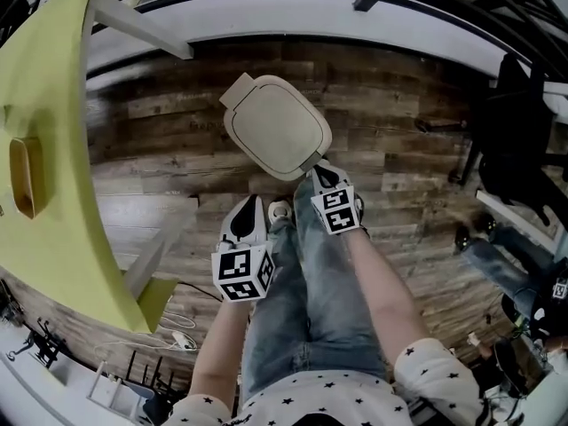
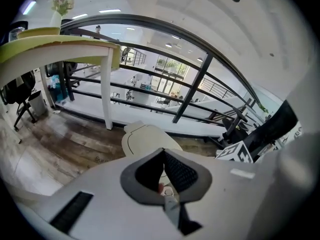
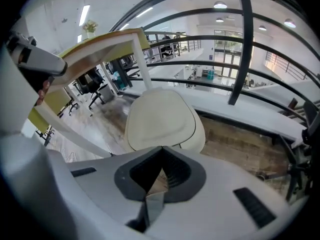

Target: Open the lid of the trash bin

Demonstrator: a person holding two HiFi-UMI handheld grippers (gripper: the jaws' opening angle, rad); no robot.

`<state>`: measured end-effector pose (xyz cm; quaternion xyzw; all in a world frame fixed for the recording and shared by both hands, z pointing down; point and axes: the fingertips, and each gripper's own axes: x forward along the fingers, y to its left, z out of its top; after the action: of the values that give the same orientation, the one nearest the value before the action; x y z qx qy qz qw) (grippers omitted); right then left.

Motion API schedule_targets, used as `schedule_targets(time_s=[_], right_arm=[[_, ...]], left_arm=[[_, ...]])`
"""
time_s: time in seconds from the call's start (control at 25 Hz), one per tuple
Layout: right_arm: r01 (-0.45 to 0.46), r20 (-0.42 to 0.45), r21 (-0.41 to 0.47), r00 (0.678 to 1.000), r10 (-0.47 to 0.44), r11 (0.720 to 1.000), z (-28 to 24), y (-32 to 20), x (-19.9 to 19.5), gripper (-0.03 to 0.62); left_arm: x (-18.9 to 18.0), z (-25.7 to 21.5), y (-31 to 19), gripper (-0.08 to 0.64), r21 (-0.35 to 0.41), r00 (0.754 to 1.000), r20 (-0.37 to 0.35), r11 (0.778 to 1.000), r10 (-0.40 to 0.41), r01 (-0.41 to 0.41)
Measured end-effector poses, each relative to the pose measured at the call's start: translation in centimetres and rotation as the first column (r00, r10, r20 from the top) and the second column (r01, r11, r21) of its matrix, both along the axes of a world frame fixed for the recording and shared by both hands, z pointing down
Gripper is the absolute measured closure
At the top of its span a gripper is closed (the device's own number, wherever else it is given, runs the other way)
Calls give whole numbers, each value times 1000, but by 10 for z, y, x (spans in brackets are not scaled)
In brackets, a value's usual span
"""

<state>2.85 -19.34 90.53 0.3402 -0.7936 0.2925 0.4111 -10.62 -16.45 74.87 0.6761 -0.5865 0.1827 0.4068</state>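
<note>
In the head view, the trash bin [image 1: 276, 128] is standing on the wooden floor [image 1: 417, 193], at 12 o'clock from the person's legs [image 1: 311, 291]. Its cream lid [image 1: 266, 118] is lying flat and closed. The right hand-held gripper [image 1: 318, 170] is pointing its tips at the lid's 5 o'clock edge; whether they are touching it cannot be told. The left hand-held gripper [image 1: 252, 202] is hanging lower, toward 7 o'clock from the bin and apart from it. A yellow-green table [image 1: 62, 149] is filling the 9 o'clock side.

In the left gripper view, the jaws are meeting at their tips and gripping nothing. The bin is showing beyond them at 12 o'clock, with a dark railing [image 2: 190, 91] behind it.

In the right gripper view, the jaws are likewise pressing together, empty. The closed lid is sitting just past them at 12 o'clock.
</note>
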Motion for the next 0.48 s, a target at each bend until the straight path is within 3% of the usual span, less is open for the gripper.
schedule_targets(time_s=[0.48], right_arm=[[-10,-29,-44,1000,8,999,43,2,-1,598]], left_arm=[[7,33,16,549,-46,999,-36,999,-15,13]])
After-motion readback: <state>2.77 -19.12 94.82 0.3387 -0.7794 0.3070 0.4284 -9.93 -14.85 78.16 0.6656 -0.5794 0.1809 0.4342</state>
